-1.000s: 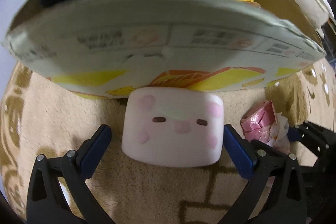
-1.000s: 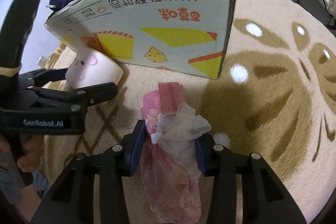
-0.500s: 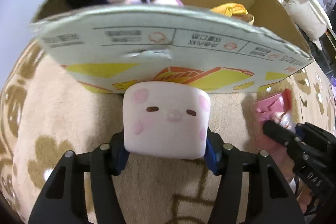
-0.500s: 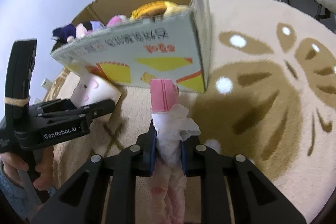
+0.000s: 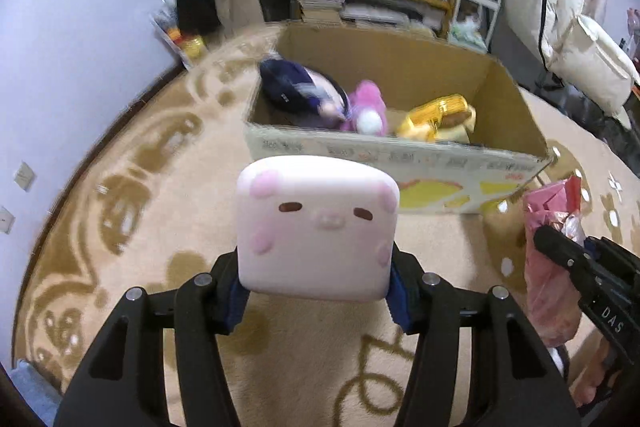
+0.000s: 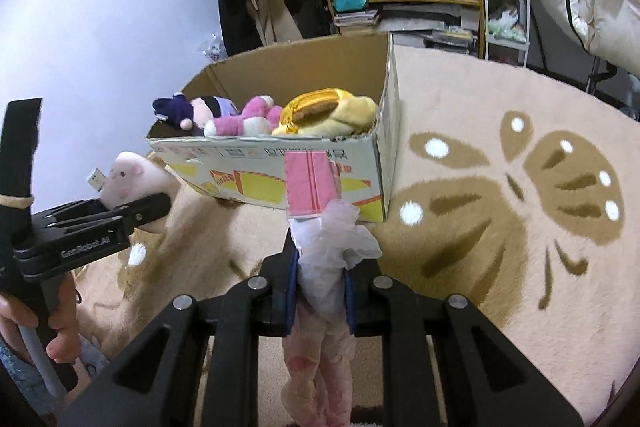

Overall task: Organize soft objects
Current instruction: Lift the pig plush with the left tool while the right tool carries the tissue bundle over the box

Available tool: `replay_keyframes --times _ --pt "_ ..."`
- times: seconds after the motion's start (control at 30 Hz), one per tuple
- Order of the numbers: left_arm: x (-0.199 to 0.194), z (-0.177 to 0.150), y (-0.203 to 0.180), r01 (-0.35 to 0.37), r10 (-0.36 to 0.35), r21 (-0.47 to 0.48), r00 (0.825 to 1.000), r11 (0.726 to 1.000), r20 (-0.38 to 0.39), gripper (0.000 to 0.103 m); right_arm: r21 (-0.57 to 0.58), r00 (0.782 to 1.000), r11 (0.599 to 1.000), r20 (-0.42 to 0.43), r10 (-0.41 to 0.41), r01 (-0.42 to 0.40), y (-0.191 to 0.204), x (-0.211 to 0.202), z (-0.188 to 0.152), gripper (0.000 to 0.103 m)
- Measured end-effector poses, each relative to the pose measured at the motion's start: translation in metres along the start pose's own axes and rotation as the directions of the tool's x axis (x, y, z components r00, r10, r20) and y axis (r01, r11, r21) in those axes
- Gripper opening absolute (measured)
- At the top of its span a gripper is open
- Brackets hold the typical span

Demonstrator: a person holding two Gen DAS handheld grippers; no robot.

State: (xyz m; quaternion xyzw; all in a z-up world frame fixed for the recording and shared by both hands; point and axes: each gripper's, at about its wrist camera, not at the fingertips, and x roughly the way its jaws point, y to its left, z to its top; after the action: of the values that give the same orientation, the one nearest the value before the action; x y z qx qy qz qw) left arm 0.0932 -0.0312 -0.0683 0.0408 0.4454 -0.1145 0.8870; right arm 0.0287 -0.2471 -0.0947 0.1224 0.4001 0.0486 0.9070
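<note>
Both tongs are clamped, left tongs (image 5: 318, 301) on the pig squishy (image 5: 316, 227), right tongs (image 6: 318, 289) on the floppy pink bag (image 6: 320, 267), which could snag the cardboard box (image 6: 384, 163) rim.

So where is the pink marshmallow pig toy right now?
The marshmallow pig is clamped in the left gripper, held above the rug just in front of the cardboard box; in the right wrist view it shows at far left.
</note>
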Motion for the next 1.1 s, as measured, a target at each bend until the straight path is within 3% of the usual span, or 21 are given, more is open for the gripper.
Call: replay_keyframes --times 0.2,0.47,0.93,1.1 --pt "-0.046 0.006 -0.01 -0.055 0.052 0.014 0.991 0.998 0.126 0.055 -0.005 0.999 1.0 0.053 -0.007 0.008 0.004 -0.017 0.009 0.019" --pt "-0.068 0.009 -0.017 -0.102 0.087 0.063 0.973 0.993 0.212 0.056 -0.026 0.992 1.0 0.124 0.005 -0.001 0.009 -0.039 0.019 0.019" --pt "-0.073 0.036 -0.008 -0.094 0.069 0.084 0.963 0.992 0.261 0.056 -0.087 0.989 0.996 0.149 0.006 0.007 0.016 -0.033 0.045 0.019" --pt "-0.067 0.054 -0.006 -0.13 0.107 0.055 0.947 0.99 0.303 0.056 -0.11 0.989 0.994 0.151 -0.001 0.017 0.014 -0.024 0.061 0.019"
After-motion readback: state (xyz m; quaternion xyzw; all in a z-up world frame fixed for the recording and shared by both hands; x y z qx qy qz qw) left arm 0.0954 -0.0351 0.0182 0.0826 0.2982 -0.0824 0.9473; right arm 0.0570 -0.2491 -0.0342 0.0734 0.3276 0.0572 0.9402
